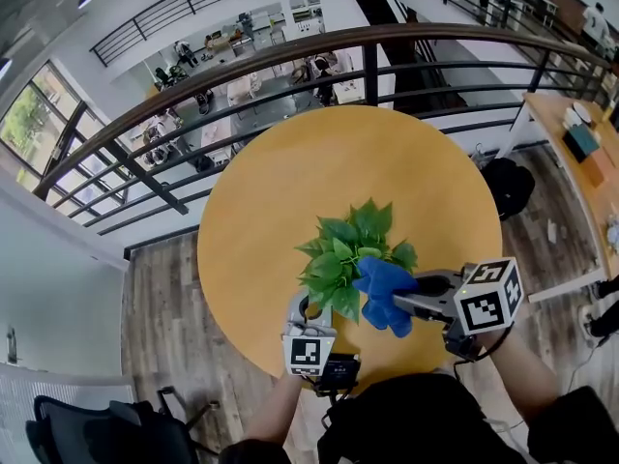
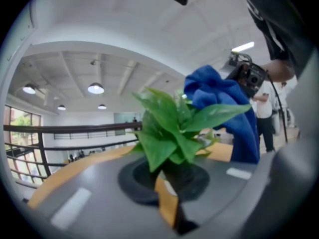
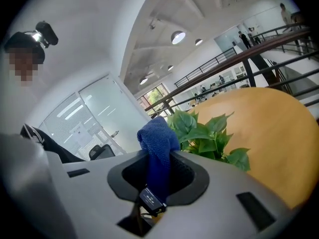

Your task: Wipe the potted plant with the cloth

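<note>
The potted plant [image 1: 348, 254] with broad green leaves stands near the front edge of the round yellow table [image 1: 290, 182]. My left gripper [image 1: 311, 309] is shut at the plant's base, below the leaves. The leaves [image 2: 169, 128] rise straight out of its jaws, and the pot is mostly hidden. My right gripper [image 1: 406, 303] comes in from the right, shut on a blue cloth [image 1: 385, 293]. The cloth lies against the plant's right-hand leaves. In the right gripper view the cloth [image 3: 157, 151] stands up between the jaws, with the plant [image 3: 204, 133] just beyond. The left gripper view shows the cloth [image 2: 224, 108] behind the leaves.
A dark metal railing [image 1: 290, 66] curves behind the table, with a lower floor beyond it. To the right stand a wooden desk [image 1: 580, 143] and a black seat [image 1: 508, 184]. A black chair [image 1: 97, 428] is at the lower left.
</note>
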A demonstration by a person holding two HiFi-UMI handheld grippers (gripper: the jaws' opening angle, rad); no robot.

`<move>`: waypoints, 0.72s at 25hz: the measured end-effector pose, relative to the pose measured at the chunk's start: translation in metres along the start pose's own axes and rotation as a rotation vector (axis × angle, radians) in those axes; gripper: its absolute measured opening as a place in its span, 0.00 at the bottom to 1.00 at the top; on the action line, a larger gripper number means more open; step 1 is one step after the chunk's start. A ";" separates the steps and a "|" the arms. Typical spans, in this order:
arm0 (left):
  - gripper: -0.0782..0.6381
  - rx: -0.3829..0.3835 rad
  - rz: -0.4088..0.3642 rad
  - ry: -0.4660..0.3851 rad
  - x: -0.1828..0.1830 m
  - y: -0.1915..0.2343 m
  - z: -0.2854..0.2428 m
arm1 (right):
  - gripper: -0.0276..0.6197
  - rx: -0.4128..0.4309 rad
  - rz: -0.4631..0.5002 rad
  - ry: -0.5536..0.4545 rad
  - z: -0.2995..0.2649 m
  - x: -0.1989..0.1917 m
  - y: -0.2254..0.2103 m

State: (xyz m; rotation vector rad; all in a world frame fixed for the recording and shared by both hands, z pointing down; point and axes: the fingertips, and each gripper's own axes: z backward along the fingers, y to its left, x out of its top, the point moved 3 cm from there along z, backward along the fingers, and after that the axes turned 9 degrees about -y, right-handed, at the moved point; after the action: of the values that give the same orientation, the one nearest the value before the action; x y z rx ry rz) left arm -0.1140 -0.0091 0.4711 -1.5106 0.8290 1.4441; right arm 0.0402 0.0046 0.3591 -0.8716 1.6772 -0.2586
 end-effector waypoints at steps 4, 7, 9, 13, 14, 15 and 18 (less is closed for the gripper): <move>0.11 0.012 0.011 0.003 0.000 0.002 -0.003 | 0.16 -0.004 0.093 -0.074 0.031 0.022 0.010; 0.11 0.013 0.015 0.008 -0.001 0.002 -0.002 | 0.16 -0.040 0.209 -0.142 0.050 0.046 0.015; 0.11 0.008 0.012 0.010 -0.001 0.002 -0.003 | 0.16 -0.115 0.278 -0.179 0.053 0.058 0.000; 0.11 0.000 0.010 0.012 0.001 -0.001 -0.003 | 0.16 -0.189 0.324 -0.089 0.011 0.039 -0.029; 0.11 -0.001 0.012 0.011 0.002 -0.002 -0.002 | 0.16 -0.159 0.322 -0.051 -0.003 0.026 -0.024; 0.11 -0.002 0.015 0.009 0.003 -0.003 -0.002 | 0.16 -0.121 0.312 -0.019 -0.016 0.013 -0.017; 0.11 0.003 0.020 0.003 0.004 -0.003 0.000 | 0.16 -0.011 0.276 0.017 -0.037 -0.013 0.011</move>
State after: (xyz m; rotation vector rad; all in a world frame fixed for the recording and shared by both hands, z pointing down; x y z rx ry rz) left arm -0.1108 -0.0075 0.4673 -1.5067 0.8491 1.4550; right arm 0.0028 0.0112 0.3739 -0.6371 1.7930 -0.0681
